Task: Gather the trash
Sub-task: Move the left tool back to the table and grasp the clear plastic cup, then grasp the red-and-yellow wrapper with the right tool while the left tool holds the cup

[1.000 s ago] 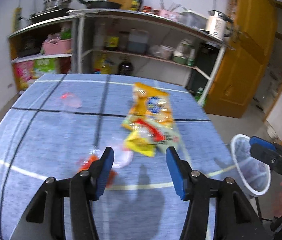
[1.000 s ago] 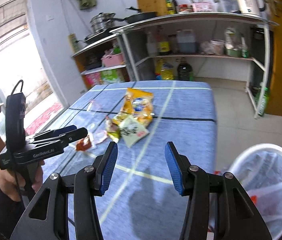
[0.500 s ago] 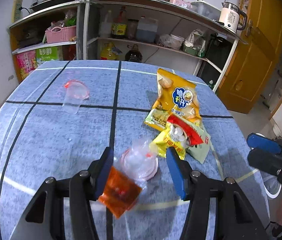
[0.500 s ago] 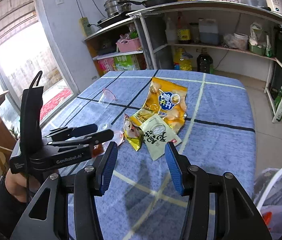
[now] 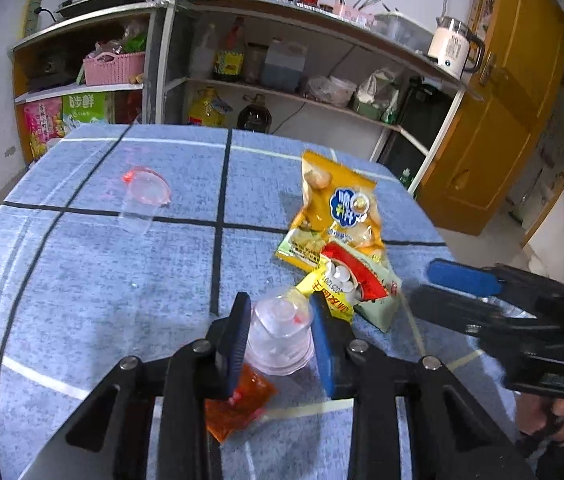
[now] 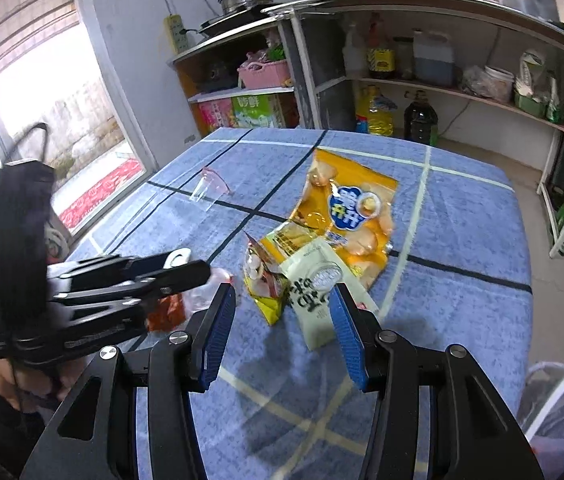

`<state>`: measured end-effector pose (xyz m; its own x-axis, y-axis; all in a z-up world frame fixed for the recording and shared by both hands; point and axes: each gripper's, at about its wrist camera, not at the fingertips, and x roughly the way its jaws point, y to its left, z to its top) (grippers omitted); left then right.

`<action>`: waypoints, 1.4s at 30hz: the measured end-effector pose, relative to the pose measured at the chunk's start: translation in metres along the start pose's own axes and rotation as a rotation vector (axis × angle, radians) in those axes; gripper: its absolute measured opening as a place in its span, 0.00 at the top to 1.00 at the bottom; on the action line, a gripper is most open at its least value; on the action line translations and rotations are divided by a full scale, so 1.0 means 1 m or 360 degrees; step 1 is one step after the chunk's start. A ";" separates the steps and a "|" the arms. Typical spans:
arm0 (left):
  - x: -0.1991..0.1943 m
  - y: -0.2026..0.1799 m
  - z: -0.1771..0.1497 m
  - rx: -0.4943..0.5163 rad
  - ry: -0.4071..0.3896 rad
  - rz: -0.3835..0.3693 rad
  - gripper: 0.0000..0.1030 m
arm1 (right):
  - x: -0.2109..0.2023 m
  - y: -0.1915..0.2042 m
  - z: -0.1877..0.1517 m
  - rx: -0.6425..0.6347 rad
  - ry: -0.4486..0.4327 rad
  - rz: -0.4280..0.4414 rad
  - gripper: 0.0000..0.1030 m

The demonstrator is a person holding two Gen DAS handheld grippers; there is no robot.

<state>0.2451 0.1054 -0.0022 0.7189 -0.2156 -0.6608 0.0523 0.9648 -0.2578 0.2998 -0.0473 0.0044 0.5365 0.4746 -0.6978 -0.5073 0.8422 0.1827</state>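
A clear plastic cup (image 5: pixel 280 332) lies on the blue tablecloth (image 5: pixel 102 300), and my left gripper (image 5: pixel 280 338) is closing its jaws on it, the blue pads (image 5: pixel 238 340) touching its sides. An orange sauce packet (image 5: pixel 238 404) lies under the left finger. To the right are a small yellow packet (image 5: pixel 328 290), a white snack bag (image 6: pixel 314 292) and a big yellow chip bag (image 6: pixel 346 208). My right gripper (image 6: pixel 282 320) hangs open over the cloth just before the white bag, holding nothing. It also shows in the left wrist view, the right gripper (image 5: pixel 442 290).
A second clear cup with a pink rim (image 5: pixel 142 200) lies on its side at the far left of the table. A white-rimmed bin with a bag liner (image 6: pixel 562 396) stands off the table's right edge. Kitchen shelves (image 5: pixel 282 92) line the wall behind.
My left gripper came forward and down over the clear cup and its jaws narrowed onto it. My right gripper moved left over the table toward the snack bags; the bin slid to the frame's edge.
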 end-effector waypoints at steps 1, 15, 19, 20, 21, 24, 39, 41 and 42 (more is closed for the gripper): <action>-0.004 0.002 0.001 -0.0009 -0.0011 -0.0004 0.70 | 0.004 0.002 0.001 -0.0015 0.0008 0.0005 0.51; -0.031 0.033 -0.002 -0.0080 -0.0081 -0.0015 0.70 | 0.055 0.024 0.007 -0.0117 0.0086 -0.0024 0.80; -0.031 0.036 -0.003 -0.0083 -0.0076 -0.0016 0.70 | 0.050 0.024 0.006 -0.0098 0.0059 -0.0018 0.81; -0.031 0.036 -0.003 -0.0081 -0.0075 -0.0016 0.70 | 0.047 0.024 0.006 -0.0092 0.0046 -0.0024 0.82; -0.031 0.036 -0.003 -0.0079 -0.0076 -0.0018 0.70 | 0.043 0.023 0.006 -0.0088 0.0033 -0.0025 0.82; -0.032 0.030 -0.002 -0.0062 -0.0083 -0.0025 0.70 | 0.029 0.021 0.005 -0.0072 -0.0002 -0.0028 0.82; -0.026 -0.051 0.000 0.0115 -0.0083 -0.0192 0.70 | -0.085 -0.034 -0.033 0.0131 -0.0210 -0.0253 0.82; -0.025 -0.066 0.001 0.0140 -0.0081 -0.0226 0.70 | -0.102 -0.045 -0.043 0.0179 -0.0233 -0.0291 0.82; -0.024 -0.074 0.002 0.0152 -0.0078 -0.0244 0.70 | -0.111 -0.051 -0.049 0.0204 -0.0240 -0.0309 0.82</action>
<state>0.2255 0.0395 0.0338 0.7303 -0.3558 -0.5831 0.2277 0.9316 -0.2833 0.2331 -0.1552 0.0383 0.7147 0.3257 -0.6190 -0.3007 0.9421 0.1485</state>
